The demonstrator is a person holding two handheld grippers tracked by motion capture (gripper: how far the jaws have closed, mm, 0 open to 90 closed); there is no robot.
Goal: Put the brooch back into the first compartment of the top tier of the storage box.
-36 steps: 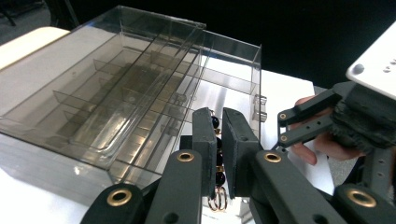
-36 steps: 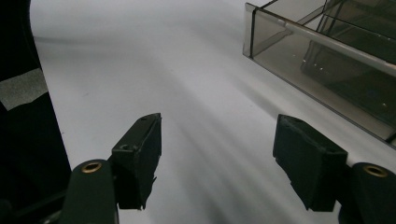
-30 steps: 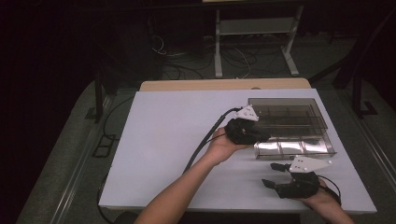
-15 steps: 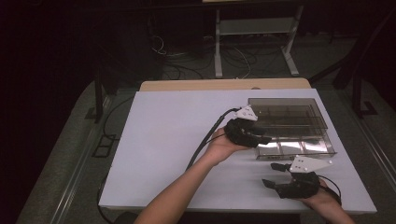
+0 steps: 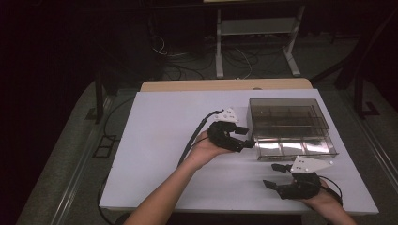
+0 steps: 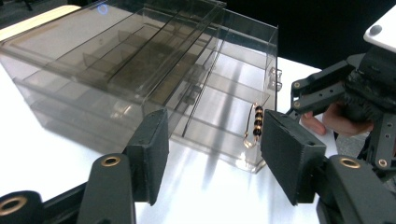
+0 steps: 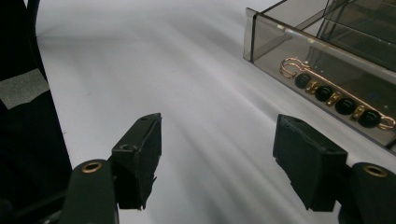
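Your left gripper [image 5: 248, 137] has just let its jaws come apart: a second ago it sat pressed up against the clear box [image 5: 291, 127], and now it has backed a little away from the box's left front corner with its pads spread and nothing between them. In the left gripper view the pads [image 6: 152, 149] frame that corner of the box [image 6: 140, 74] without touching it.

The box's shallow drawer [image 5: 295, 149] stands pulled out toward you from under the smoky lid. Inside it, against the drawer's front wall, lies a gold pin with black beads [image 7: 334, 100], seen in the left gripper view [image 6: 257, 123] as a short beaded bar behind the clear wall.

Your right gripper [image 5: 277, 176] has not stirred. It rests on the white table [image 5: 164, 140] just in front of the drawer, jaws held apart and empty, pointing across the table [image 7: 187, 93] with the pin off to one side of its pads [image 7: 140, 158].

Read together, the release suggests the drawer is now out as far as you wanted. The pin looks reachable from above, and your right gripper is the nearer one to it.
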